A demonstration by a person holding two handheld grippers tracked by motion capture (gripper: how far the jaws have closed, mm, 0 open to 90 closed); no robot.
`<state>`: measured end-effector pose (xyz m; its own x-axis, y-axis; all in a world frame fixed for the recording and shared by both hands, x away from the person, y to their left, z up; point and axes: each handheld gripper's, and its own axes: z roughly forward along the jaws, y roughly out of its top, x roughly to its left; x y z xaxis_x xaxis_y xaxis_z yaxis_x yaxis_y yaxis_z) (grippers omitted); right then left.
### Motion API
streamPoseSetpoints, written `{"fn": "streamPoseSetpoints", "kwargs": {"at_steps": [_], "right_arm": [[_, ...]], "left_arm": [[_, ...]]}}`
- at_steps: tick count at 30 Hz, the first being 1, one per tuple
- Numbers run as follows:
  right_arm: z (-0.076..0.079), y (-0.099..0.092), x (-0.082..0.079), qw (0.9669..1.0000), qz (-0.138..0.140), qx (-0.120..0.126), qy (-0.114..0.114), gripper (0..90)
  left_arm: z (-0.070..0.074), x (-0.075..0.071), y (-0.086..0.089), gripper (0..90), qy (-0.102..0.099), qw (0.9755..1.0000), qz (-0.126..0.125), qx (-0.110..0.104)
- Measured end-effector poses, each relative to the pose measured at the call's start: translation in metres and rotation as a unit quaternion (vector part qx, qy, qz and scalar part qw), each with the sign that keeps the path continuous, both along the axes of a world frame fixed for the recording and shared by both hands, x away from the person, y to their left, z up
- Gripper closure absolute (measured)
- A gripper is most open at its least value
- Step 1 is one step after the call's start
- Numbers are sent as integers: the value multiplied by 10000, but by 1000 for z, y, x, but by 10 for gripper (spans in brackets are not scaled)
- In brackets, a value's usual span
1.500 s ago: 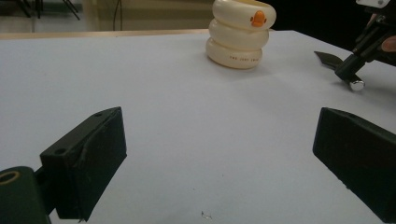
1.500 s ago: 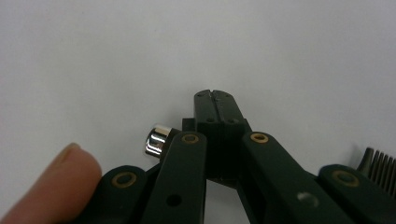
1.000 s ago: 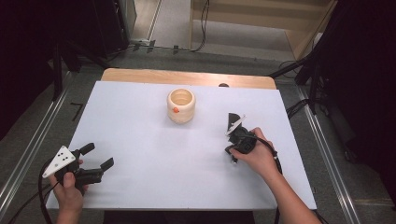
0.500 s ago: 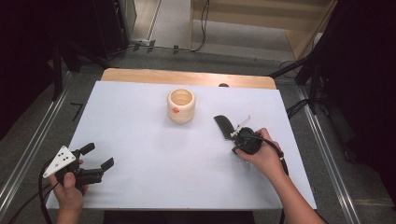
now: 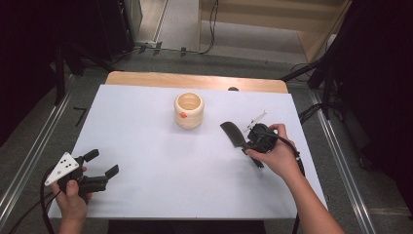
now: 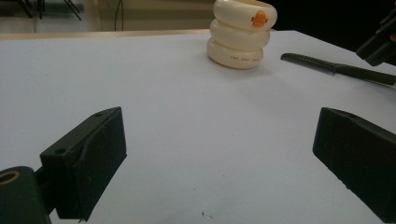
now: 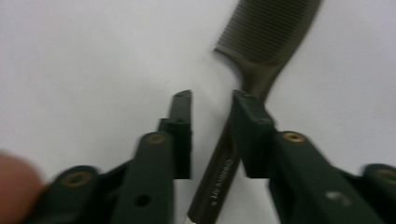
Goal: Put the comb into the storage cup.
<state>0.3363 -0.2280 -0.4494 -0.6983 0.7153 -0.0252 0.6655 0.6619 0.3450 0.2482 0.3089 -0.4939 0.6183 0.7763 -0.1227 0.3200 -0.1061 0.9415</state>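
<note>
Black and flat, the plastic comb with fine teeth and a slim handle (image 5: 233, 134) lay on the white table surface (image 5: 160, 165) toward its right edge, teeth pointing at the far side. By my judgement it had just been set down: the right gripper (image 7: 212, 105) hung over the handle, jaws just opening and parted, pads clear of it. Any further move remained. Nearer the far edge stood a cream ringed cup with an orange duck bill (image 5: 188, 110). The left gripper (image 5: 101, 164) rested spread wide and empty near the near left corner.
</note>
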Motion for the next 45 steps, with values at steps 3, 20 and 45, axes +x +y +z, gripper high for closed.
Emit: {"fn": "streamPoseSetpoints", "kwargs": {"at_steps": [3, 20, 45], "right_arm": [[5, 1, 5, 9995, -280, -21, -140, 417], [-30, 1, 28, 9897, -1225, -119, 737, 581], [-34, -15, 16, 9893, -1364, 445, 257, 711]], "left_arm": [[0, 0, 0, 29, 2, 10000, -3, -6], [0, 0, 1, 30, 0, 10000, -13, -23], [0, 0, 0, 30, -1, 10000, -12, -39]]}}
